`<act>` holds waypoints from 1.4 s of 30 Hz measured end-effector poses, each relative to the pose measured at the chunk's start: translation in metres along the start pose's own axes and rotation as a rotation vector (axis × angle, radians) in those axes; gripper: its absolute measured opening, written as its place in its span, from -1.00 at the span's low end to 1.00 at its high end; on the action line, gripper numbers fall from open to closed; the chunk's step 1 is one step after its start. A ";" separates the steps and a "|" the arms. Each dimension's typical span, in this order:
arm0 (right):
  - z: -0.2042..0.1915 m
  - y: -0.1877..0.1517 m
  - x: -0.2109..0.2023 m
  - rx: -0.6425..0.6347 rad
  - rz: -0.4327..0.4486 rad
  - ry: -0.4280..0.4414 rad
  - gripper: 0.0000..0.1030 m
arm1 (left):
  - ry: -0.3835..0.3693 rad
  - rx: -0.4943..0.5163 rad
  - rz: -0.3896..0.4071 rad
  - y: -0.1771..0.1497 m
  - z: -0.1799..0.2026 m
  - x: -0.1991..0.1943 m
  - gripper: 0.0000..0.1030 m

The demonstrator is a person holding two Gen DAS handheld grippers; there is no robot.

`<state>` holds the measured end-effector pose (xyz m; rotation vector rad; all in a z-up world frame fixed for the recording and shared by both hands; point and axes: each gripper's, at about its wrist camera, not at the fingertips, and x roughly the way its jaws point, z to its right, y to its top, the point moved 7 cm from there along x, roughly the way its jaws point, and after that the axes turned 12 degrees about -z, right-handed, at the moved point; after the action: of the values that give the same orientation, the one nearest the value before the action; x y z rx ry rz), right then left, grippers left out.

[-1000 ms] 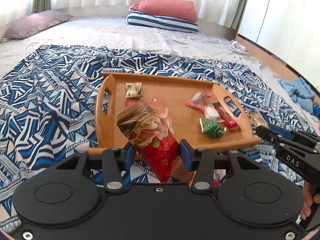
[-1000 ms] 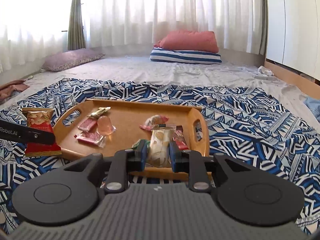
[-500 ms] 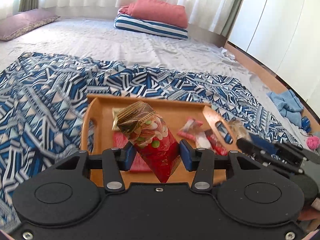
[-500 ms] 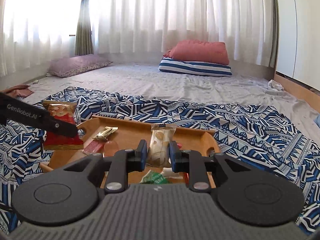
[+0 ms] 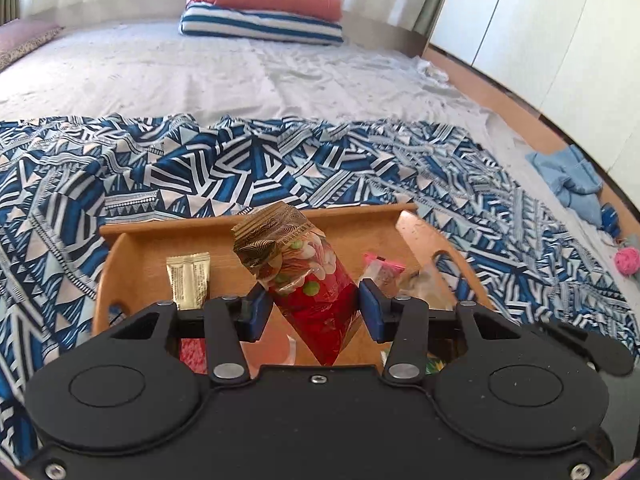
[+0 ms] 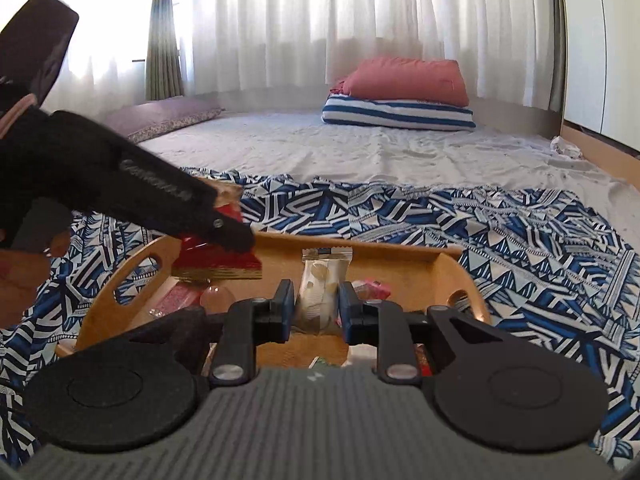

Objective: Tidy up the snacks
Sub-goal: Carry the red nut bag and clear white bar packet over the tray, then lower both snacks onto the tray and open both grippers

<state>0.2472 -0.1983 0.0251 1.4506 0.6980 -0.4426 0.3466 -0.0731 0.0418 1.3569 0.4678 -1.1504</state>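
Two grippers hang over a wooden tray (image 5: 256, 226) on a patterned blanket (image 5: 240, 168), each with a snack clamped between its fingers. The left gripper (image 5: 311, 309) holds a red packet (image 5: 316, 300) pinched low on its body, its long axis tilted up and away toward the left, its gold top edge over the tray's far wall. Seen from the right wrist, that packet (image 6: 218, 264) rides above the tray's left end, near the handle cutout (image 6: 136, 276). The right gripper (image 6: 313, 309) has its fingers drawn narrow on a clear packet (image 6: 324, 288) that stands upright, its crimped top above the fingertips and its lower part between the pads.

The tray (image 6: 400, 254) lies directly below and ahead of both sets of fingers. A gold sachet (image 5: 189, 280) lies on the tray floor just left of the red packet, and pink wrappers (image 5: 382, 270) lie to its right. The open patch between them sits right under the left gripper, so a release there likely calls for a short drop rather than more travel. The right gripper is nearer the tray's middle and right end, where loose wrappers crowd its near edge.
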 end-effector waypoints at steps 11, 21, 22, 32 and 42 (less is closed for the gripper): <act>-0.010 -0.009 0.030 -0.008 -0.046 0.002 -0.47 | 0.031 0.017 -0.046 0.018 -0.008 0.051 -0.14; -0.019 -0.015 0.046 -0.026 -0.071 -0.002 -0.47 | 0.062 -0.023 -0.082 0.017 -0.025 0.076 -0.14; -0.019 -0.016 0.047 -0.024 -0.074 0.000 -0.47 | 0.066 -0.024 -0.084 0.017 -0.026 0.076 -0.14; -0.016 -0.021 0.057 -0.009 -0.099 0.004 -0.52 | 0.095 -0.048 -0.106 0.013 -0.035 0.084 -0.14; -0.015 -0.022 0.055 0.017 -0.099 0.024 -0.51 | 0.167 -0.031 -0.106 0.013 -0.032 0.083 0.03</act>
<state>0.2702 -0.1779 -0.0274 1.4430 0.7895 -0.5098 0.4036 -0.0764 -0.0273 1.4211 0.6825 -1.1153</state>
